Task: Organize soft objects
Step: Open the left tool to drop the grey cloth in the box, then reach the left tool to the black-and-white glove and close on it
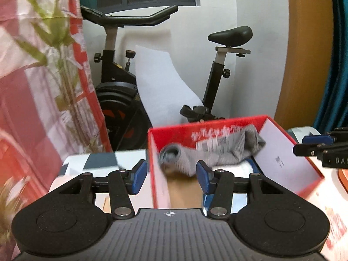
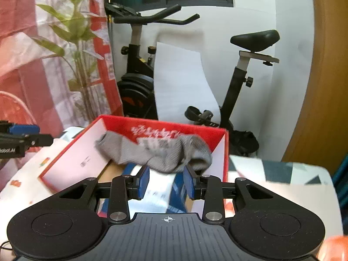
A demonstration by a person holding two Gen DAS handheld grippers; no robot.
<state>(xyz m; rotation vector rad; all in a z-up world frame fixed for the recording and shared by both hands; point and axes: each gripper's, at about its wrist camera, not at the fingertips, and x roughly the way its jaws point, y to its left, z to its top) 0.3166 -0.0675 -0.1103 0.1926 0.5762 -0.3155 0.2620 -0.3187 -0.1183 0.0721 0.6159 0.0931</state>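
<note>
A grey sock (image 1: pixel 213 152) lies crumpled and blurred inside an open red box (image 1: pixel 171 130) with white inner walls. It rests over a white and blue item (image 1: pixel 237 168) on the box floor. My left gripper (image 1: pixel 171 176) is open and empty, its blue pads astride the box's left wall, just short of the sock. My right gripper (image 2: pixel 166 182) is open too, its pads just below the sock (image 2: pixel 156 152) and not pressing it. Each gripper shows at the edge of the other's view: the right gripper (image 1: pixel 313 144) and the left gripper (image 2: pixel 28 136).
The red box (image 2: pixel 219 140) stands on a table with a patterned cloth (image 2: pixel 282 169). Behind it is a black exercise bike (image 2: pixel 139 69) against a white wall. A leafy plant (image 2: pixel 76 43) and a red and white curtain (image 1: pixel 32 108) are at the left, a wooden panel (image 2: pixel 322 87) at the right.
</note>
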